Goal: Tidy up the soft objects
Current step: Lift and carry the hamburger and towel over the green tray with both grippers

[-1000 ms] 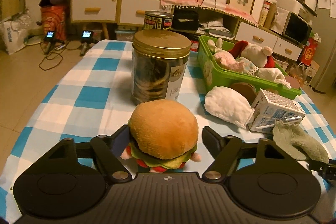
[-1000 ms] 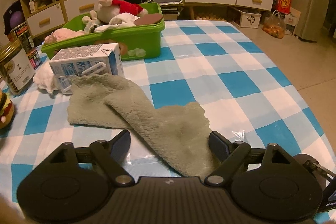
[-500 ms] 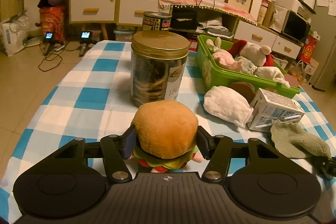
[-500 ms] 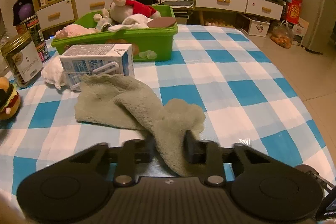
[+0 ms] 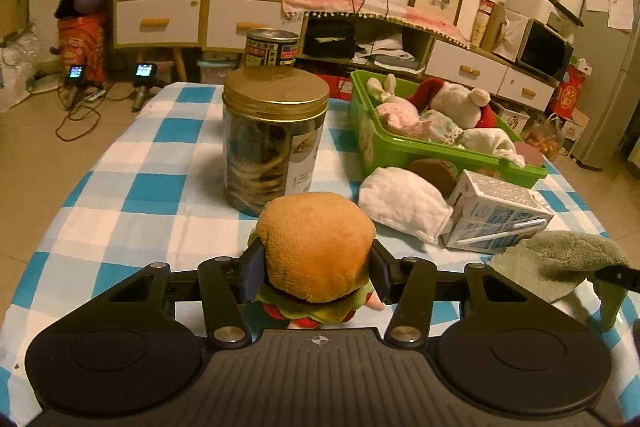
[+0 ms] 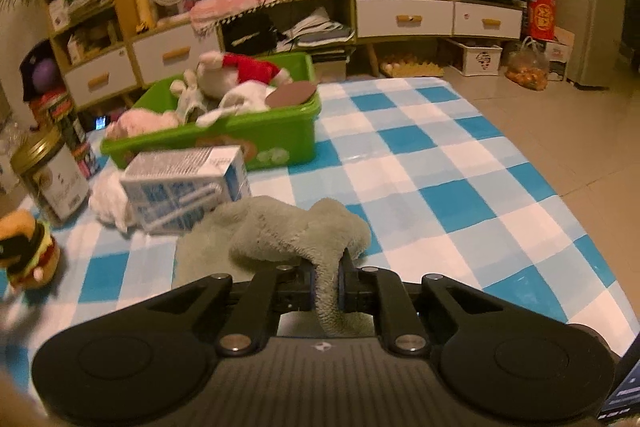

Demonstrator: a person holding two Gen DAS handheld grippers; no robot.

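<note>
My left gripper point(image 5: 316, 277) is shut on a plush hamburger point(image 5: 316, 243), held just above the checked tablecloth in front of a glass jar point(image 5: 274, 143). My right gripper point(image 6: 326, 287) is shut on a grey-green fleece cloth point(image 6: 288, 227) and has it lifted off the table; the cloth drapes over the fingers. The cloth also shows in the left wrist view point(image 5: 560, 259), and the hamburger shows in the right wrist view point(image 6: 28, 247). A green bin point(image 6: 280, 135) holding several plush toys stands behind. A white soft pouch point(image 5: 404, 201) lies beside the bin.
A milk carton point(image 6: 188, 183) with a straw lies between the cloth and the bin. A tin can point(image 5: 272, 47) stands behind the jar. The table's edges fall away to a tiled floor on both sides. Shelves and drawers line the far wall.
Both grippers went from open to shut: the left closed on the hamburger, the right on the cloth. The right gripper then raised the cloth, bunching it up off the table.
</note>
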